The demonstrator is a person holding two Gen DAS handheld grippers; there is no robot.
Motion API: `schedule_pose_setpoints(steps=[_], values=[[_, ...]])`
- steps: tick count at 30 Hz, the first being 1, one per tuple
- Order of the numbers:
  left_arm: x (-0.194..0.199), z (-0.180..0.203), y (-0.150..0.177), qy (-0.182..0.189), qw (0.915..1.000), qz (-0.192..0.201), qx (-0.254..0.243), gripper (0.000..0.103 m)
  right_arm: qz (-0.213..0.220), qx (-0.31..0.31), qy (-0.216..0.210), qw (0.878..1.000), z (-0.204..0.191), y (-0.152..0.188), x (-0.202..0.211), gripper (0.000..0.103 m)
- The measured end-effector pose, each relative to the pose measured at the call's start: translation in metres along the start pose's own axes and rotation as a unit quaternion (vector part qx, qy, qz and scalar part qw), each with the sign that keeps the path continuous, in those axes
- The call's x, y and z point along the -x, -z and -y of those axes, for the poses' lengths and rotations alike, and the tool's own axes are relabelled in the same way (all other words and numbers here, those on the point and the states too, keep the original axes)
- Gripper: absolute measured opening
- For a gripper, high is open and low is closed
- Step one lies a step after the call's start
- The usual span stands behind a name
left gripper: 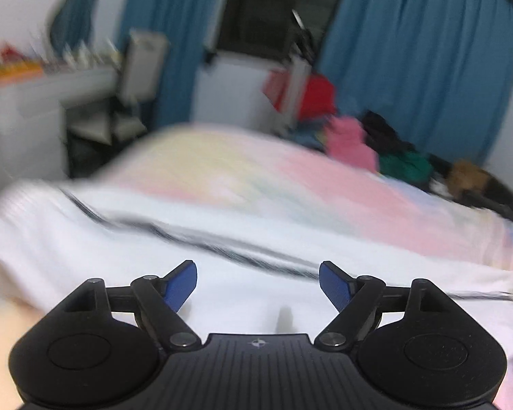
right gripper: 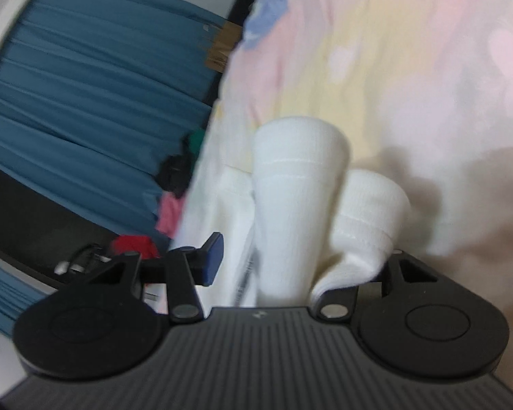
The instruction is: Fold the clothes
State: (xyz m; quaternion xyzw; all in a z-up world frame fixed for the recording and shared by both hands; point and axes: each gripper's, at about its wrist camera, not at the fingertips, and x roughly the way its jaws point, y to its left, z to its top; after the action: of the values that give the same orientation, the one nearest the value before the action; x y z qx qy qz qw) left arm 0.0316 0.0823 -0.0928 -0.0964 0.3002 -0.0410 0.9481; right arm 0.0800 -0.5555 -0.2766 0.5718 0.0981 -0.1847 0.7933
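Note:
A white garment with a thin black stripe (left gripper: 126, 249) lies on the pastel bedsheet (left gripper: 256, 171). My left gripper (left gripper: 258, 285) hovers just over the garment with its blue fingers wide apart and nothing between them. In the right wrist view, bunched white cloth (right gripper: 297, 212) rises between the jaws of my right gripper (right gripper: 297, 263). The cloth drapes over and hides the right finger. The left blue finger (right gripper: 212, 259) stands apart from the cloth. I cannot tell whether this gripper grips it.
A pile of clothes, pink (left gripper: 349, 140), black, green and red, sits at the bed's far side. Blue curtains (left gripper: 420, 58) and a dark window stand behind. A white desk (left gripper: 44, 89) with a chair is at the left. Both views are blurred.

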Motion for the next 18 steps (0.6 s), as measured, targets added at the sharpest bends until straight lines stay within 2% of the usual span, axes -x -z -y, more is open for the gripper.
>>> schedule_pose_setpoints(steps=[2,4,8,9,10,11,12,14,18], values=[[-0.022,0.018,0.012,-0.007,0.9996,-0.019,-0.02,0.08,-0.011,0.022,0.026,0.999,0.004,0.001,-0.003,0.053],[-0.041,0.033,0.023,-0.02,0.9975,-0.027,-0.062,0.081,-0.014,0.045,0.038,0.998,0.003,0.003,-0.004,0.05],[-0.066,0.036,0.047,-0.037,0.994,-0.052,-0.089,0.085,-0.01,0.083,0.052,0.995,-0.005,0.008,-0.004,0.05],[-0.071,0.036,0.051,-0.039,0.9933,-0.059,-0.092,0.086,-0.008,0.094,0.055,0.994,-0.008,0.009,-0.004,0.044],[-0.072,0.037,0.054,-0.039,0.9928,-0.059,-0.096,0.087,-0.005,0.107,0.06,0.992,-0.013,0.011,-0.003,0.033],[-0.074,0.037,0.053,-0.04,0.9925,-0.059,-0.099,0.087,0.003,0.131,0.066,0.989,-0.021,0.012,-0.002,0.028],[-0.075,0.037,0.052,-0.04,0.9923,-0.06,-0.101,0.087,0.011,0.154,0.072,0.985,-0.029,0.013,-0.001,0.024],[-0.075,0.042,0.052,-0.042,0.9921,-0.062,-0.101,0.087,0.032,0.208,0.074,0.975,-0.049,0.02,0.004,0.021],[-0.076,0.037,0.048,-0.041,0.992,-0.062,-0.102,0.087,0.078,0.322,0.059,0.942,-0.097,0.044,0.021,0.015]])
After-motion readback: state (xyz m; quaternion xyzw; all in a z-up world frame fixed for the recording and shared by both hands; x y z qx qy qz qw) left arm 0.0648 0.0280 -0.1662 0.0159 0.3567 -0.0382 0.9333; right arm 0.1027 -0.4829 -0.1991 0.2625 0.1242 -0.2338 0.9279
